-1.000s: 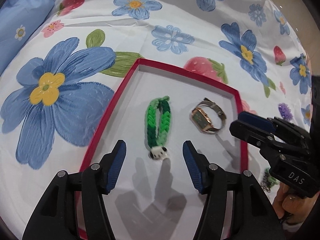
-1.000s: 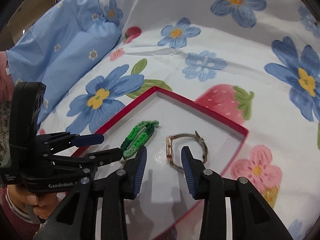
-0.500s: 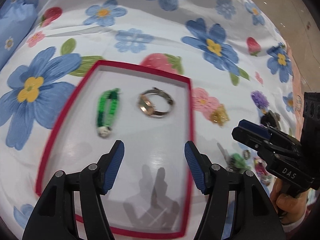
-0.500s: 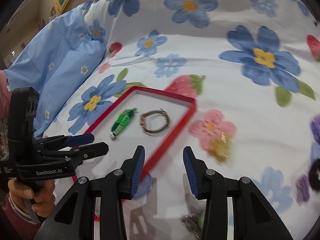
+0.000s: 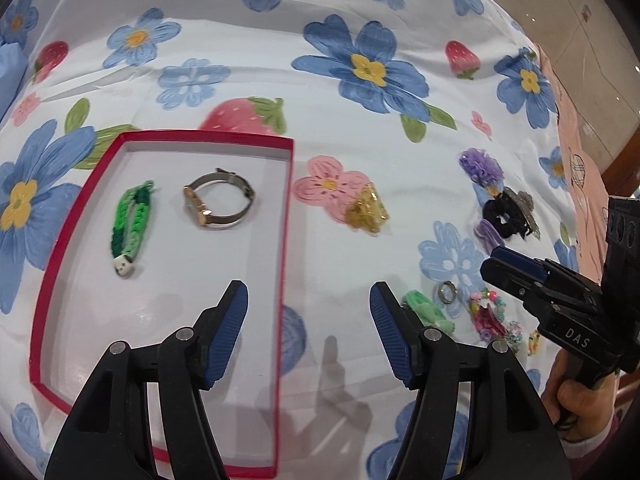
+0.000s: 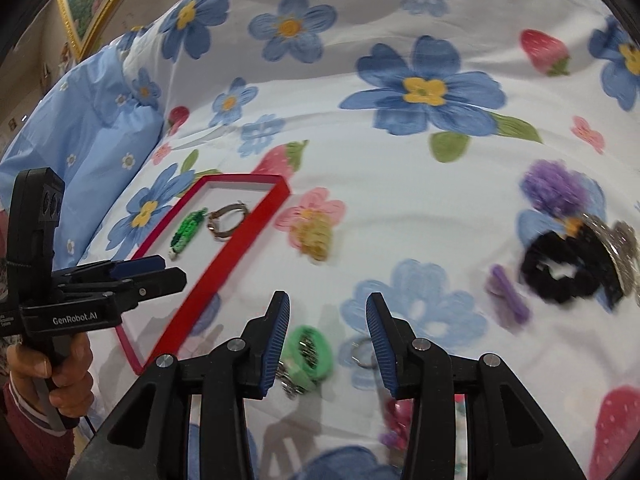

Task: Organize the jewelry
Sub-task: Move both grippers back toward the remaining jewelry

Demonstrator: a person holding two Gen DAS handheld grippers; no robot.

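**Both grippers held open over the flowered bedspread**

In the left wrist view, the left gripper (image 5: 308, 320) is seen spread apart, with nothing between its blue pads. One pad is over the red tray (image 5: 280, 264) and the other is over the bedspread (image 5: 280, 92). Just past the right pad, a green ring-shaped piece (image 5: 426, 310), a small metal ring (image 5: 446, 292) and a heap of colored beads (image 5: 490, 316) are seen. The right gripper (image 5: 504, 264) is seen at the side, held by a hand (image 5: 580, 392). Inside the tray, a green braided bracelet (image 5: 130, 228) and a watch (image 5: 218, 204) are laid side by side, apart from each other. A gold sparkly piece (image 5: 366, 210) is seen just outside the tray. Farther off, a black scrunchie (image 5: 502, 216) and a purple fluffy piece (image 5: 480, 166) are found.

In the right wrist view, the right gripper (image 6: 326, 332) is seen partly spread, and nothing is pinched. The green piece is seen just beside its left pad and the small ring by its right pad. The beads are mostly hidden here. The left gripper (image 6: 160, 272) is shown from the side, so its gap cannot be judged here. A blue pillow (image 6: 80, 132) and a gold picture frame (image 6: 76, 16) are shown only in this view. The tray is blurred and well apart from this gripper.
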